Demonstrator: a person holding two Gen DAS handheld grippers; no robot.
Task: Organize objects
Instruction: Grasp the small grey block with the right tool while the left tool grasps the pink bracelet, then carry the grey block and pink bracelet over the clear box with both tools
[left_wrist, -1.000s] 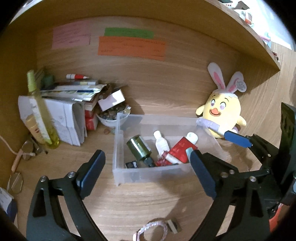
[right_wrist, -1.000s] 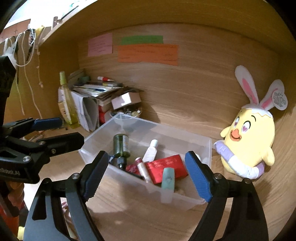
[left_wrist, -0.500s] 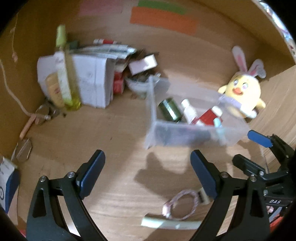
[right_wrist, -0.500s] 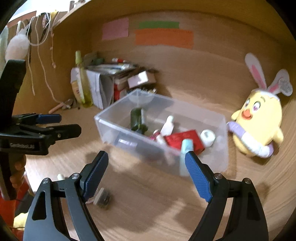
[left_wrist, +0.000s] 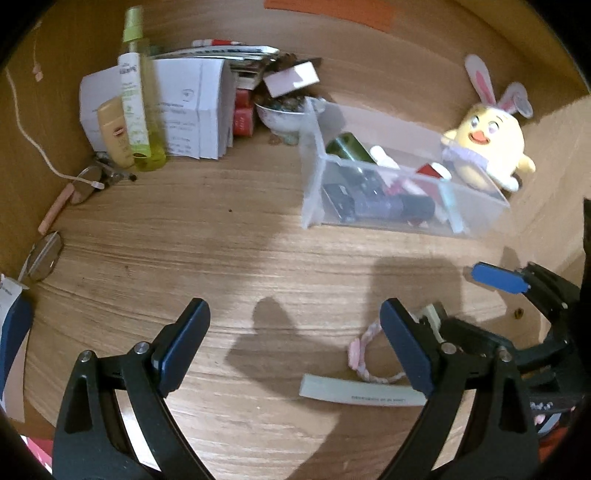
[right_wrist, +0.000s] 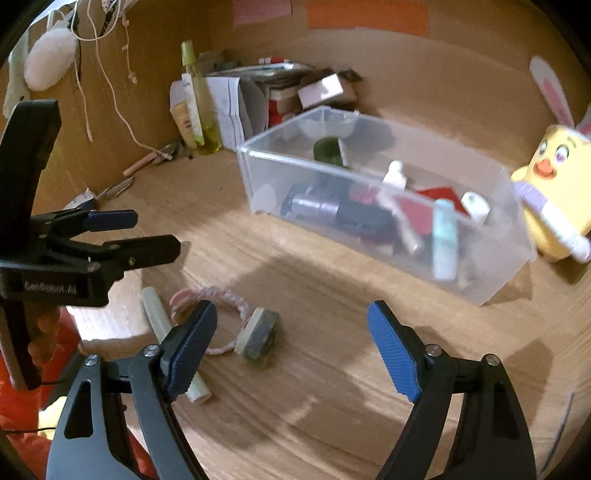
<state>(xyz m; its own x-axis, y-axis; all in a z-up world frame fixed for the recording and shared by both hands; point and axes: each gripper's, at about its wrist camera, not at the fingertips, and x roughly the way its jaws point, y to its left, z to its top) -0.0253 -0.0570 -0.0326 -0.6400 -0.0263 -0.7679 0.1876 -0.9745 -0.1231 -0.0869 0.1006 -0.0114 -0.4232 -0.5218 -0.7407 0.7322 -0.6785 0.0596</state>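
Over the wooden counter (left_wrist: 192, 251) now, with the clear plastic bin (right_wrist: 495, 258) as our landmark. Far to the left of the bin, against the back wall, stands a tall yellow-green spray bottle (left_wrist: 138, 99) with a squat yellow tube (left_wrist: 112, 129) beside it and a white folded carton (left_wrist: 195, 107) just behind; between that carton and the bin sits a small bowl (left_wrist: 279, 120) of odds and ends. Inside the bin lie a dark green bottle (right_wrist: 327, 153), a small white bottle (right_wrist: 394, 173), a red box (right_wrist: 436, 195) and a pale blue tube (right_wrist: 443, 240) leaning on the near wall. In front of the bin, well apart from it on bare wood, lie the loose items: a pale green stick (right_wrist: 157, 317), a pink and white braided loop (right_wrist: 221, 299) and a small grey-green block (right_wrist: 258, 334) touching the loop. The left gripper (left_wrist: 295, 343) hangs over the counter in front of the bin, its fingers (left_wrist: 184, 343) spread wide with nothing between them. The right gripper (right_wrist: 291, 350) sits near the loop and block, its fingers (right_wrist: 393, 362) spread but closing in, gripping nothing. To the right of the bin, just beside its end wall, a yellow plush chick (left_wrist: 487, 144) with bunny ears looks on.
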